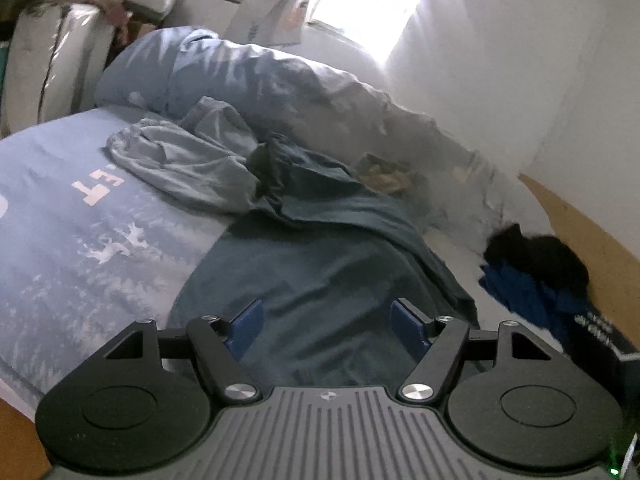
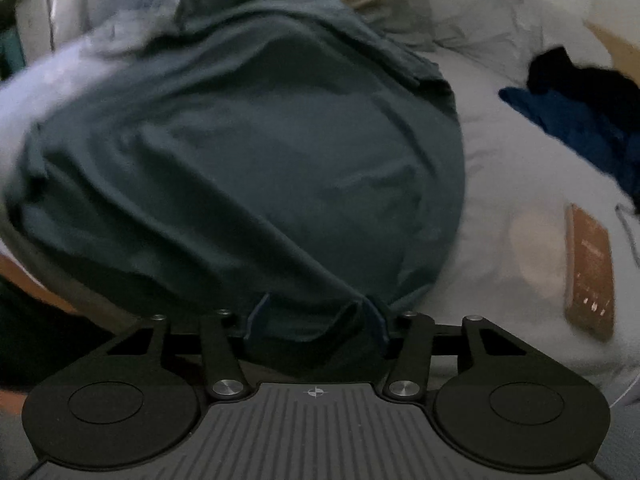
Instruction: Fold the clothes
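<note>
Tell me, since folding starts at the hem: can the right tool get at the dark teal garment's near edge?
Probably yes. The right tool sits right at the dark teal garment, whose near edge lies between its pads, with nothing in the way.

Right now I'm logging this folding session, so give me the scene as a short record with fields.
surface: bed with a blue printed cover
garment in work: dark teal garment, spread flat
left hand-held gripper: open, above the garment
right hand-held gripper: at the garment's near edge, fabric between its fingers; grip unclear
other clothes: light blue garment; dark pile
also: phone
</note>
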`<state>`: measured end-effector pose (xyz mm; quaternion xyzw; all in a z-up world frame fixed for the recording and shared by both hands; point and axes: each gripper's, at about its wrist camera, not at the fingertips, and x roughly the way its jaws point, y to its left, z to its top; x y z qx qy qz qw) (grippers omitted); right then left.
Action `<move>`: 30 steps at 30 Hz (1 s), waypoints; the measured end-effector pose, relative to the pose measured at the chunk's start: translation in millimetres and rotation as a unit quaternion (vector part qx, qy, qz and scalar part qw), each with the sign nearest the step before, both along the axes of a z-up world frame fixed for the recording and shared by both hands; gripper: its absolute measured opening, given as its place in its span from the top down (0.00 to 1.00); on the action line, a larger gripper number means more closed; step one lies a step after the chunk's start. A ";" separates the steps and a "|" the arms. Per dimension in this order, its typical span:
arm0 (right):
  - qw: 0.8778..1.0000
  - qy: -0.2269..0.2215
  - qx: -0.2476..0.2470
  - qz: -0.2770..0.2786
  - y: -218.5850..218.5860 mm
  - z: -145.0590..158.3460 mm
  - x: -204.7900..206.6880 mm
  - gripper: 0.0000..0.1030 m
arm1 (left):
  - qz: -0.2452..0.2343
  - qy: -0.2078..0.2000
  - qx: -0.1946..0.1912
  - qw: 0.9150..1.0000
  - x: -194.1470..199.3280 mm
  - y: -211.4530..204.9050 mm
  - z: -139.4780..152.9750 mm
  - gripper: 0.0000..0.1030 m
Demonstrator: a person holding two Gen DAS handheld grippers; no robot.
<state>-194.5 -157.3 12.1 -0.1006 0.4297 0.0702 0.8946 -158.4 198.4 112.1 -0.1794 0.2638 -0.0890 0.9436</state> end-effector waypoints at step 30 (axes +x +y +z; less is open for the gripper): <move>0.996 0.077 -0.044 -0.025 -44.8 -19.4 -23.9 0.97 | -0.029 0.003 0.013 0.999 15.7 -25.0 -9.5 0.26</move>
